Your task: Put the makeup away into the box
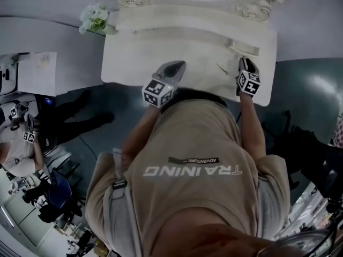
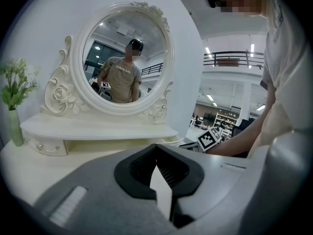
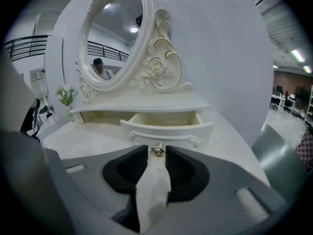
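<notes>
On the white dressing table (image 1: 134, 63), a small drawer (image 3: 166, 124) on the right side stands pulled out; its inside is hidden from me. Its metal knob (image 3: 157, 151) sits between the tips of my right gripper (image 3: 157, 148), whose jaws stand apart with a little room on either side of the knob. The right gripper (image 1: 247, 71) hovers at the table's right front edge, the drawer (image 1: 244, 48) just beyond it. My left gripper (image 1: 171, 69) hangs over the table's front middle, its jaws (image 2: 156, 148) shut on nothing. A slim dark stick (image 1: 221, 68) lies on the tabletop between the grippers.
An ornate oval mirror (image 2: 126, 58) stands on a raised shelf (image 2: 98, 129) at the back. A vase of pale flowers (image 1: 95, 17) stands at the table's far left corner. Another small drawer (image 2: 46, 146) under the shelf's left end is closed. Another person (image 1: 16, 159) sits at the left.
</notes>
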The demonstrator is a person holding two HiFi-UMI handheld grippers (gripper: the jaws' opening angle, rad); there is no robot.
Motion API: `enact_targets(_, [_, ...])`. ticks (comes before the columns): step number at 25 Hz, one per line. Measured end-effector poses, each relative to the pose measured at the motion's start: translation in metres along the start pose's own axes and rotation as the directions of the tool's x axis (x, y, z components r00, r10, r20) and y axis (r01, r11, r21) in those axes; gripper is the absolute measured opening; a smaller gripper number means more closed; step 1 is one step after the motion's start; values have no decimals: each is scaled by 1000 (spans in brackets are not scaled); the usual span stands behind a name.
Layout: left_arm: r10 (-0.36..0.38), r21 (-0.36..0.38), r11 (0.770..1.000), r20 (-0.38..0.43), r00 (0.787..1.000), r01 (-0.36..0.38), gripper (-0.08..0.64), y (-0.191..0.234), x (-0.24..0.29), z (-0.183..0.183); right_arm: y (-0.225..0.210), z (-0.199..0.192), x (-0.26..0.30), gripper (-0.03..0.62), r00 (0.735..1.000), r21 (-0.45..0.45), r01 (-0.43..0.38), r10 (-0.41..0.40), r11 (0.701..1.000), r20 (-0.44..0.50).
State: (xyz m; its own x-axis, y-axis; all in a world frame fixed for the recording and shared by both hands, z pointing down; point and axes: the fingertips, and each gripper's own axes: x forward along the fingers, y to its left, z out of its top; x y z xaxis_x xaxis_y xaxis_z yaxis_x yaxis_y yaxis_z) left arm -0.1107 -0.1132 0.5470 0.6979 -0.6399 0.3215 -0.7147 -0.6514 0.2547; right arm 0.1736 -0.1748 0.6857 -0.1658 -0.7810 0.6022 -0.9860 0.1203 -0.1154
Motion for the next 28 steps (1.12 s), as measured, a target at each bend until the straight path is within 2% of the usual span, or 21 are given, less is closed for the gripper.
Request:
enact_targets(3, [13,-8,1000,21,1000,-13,3,7,-2,3,17,-3,-10,118,999,-52,-54,53,997,-12])
enact_targets(6, [12,-14,1000,28,1000,-11,3,3,1,-1,43,-19,-20,118,984,-152,-173,164,973,-72])
enact_targets(8, [0,-21,1000,29,1000,1,3,-3,6,-5,62,-35,-26,118,959,-231,-273,244,934,-144])
enact_targets(10, [-9,-24,1000,28,1000,9,3,-6,8,-8,80,-51,-29,118,931,-311,-347,287,885,-223])
enact_targets(13, [-12,-20,1000,34,999,13,3,-7,10,-6,97,-65,-31,118,905,-393,-408,306,824,-297])
enact_targets(15, [-10,-16,1000,39,999,11,3,-8,9,-6,102,-69,-30,118,898,-419,-422,307,804,-315])
enact_targets(18, [4,-23,1000,33,999,-3,3,-5,2,-10,104,-76,-24,114,894,-427,-425,296,798,-337])
enact_targets(22, [23,-36,999,22,1000,-22,3,-2,-6,-17,100,-80,-20,65,892,-431,-423,283,797,-352])
enact_targets(28, [32,-46,998,8,999,-31,3,-2,-11,-25,99,-81,-20,57,886,-413,-434,297,801,-356])
